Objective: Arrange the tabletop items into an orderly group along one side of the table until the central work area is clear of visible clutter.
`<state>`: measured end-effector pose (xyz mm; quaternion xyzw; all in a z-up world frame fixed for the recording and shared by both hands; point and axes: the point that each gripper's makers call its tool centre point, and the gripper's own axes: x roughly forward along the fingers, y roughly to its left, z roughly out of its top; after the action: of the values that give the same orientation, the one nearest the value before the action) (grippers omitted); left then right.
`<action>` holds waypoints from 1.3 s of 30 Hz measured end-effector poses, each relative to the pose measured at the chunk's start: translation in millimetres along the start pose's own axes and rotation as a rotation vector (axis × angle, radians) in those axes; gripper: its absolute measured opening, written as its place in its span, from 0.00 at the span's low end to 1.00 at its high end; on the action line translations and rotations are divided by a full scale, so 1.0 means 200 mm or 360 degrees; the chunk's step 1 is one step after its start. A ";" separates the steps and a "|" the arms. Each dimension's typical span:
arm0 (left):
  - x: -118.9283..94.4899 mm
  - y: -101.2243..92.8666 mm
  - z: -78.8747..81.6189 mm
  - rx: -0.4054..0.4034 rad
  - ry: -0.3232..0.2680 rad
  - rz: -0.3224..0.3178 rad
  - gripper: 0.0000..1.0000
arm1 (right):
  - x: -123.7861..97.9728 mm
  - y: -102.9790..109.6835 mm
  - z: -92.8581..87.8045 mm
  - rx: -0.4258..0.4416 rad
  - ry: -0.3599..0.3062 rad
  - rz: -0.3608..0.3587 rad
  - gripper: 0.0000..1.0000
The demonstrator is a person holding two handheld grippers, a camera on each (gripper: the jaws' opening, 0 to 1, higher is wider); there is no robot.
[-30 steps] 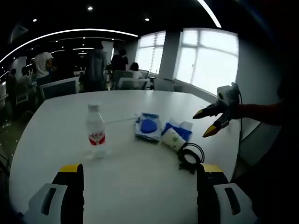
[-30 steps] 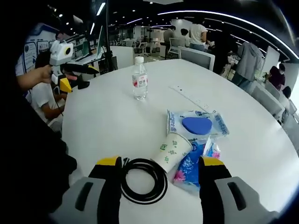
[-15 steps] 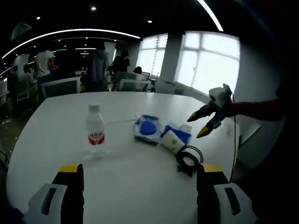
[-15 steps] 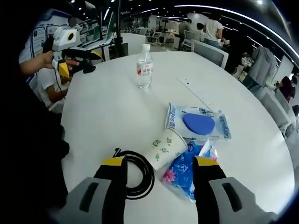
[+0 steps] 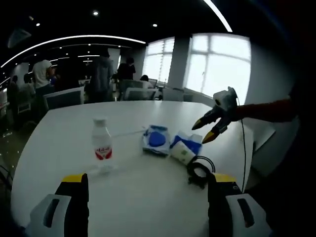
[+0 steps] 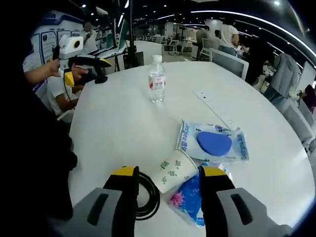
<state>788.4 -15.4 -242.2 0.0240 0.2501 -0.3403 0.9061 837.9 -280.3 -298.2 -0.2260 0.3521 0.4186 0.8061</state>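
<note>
While your right gripper [image 6: 167,178] hung low over the near edge of the round white table [image 6: 113,123], its yellow-tipped jaws stood apart with nothing between them, and the paper cup [image 6: 174,170] lay on its side just past the tips. That cup was white with green print, its open mouth turned toward the gripper. A coil of black cable [image 6: 146,193] lay beside it, partly under your left-hand jaw in that view, and touching or nearly touching the cup. On the cup's other side sat a crumpled blue packet [image 6: 190,200] with pink marks, and beyond that a flat pale-blue wipes pack [image 6: 213,144] with a darker blue oval lid. A clear water bottle [image 6: 157,85] with a white cap and red label stood upright, well apart from the cluster, toward the far side. A thin white strip [image 6: 213,105] lay on the table past the wipes pack; I could not tell what it was.

Your left gripper [image 5: 147,181] hovered at the opposite edge, jaws wide and empty, with the bottle [image 5: 102,146] nearest it and the wipes pack [image 5: 157,138], cup [image 5: 182,152] and cable [image 5: 199,169] farther right. From there your right gripper [image 5: 210,127] showed above the cluster, its orange tips spread. People stood among chairs in the dim office behind.
</note>
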 end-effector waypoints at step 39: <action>0.00 -0.10 -0.05 -0.0023 -0.0004 -0.0079 0.99 | 0.33 -0.05 0.01 -0.0328 0.0606 0.0568 0.32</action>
<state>771.5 -28.9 -247.6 0.0107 0.2520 -0.3609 0.8979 873.7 -249.7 -345.5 -0.3157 0.4870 0.5376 0.6117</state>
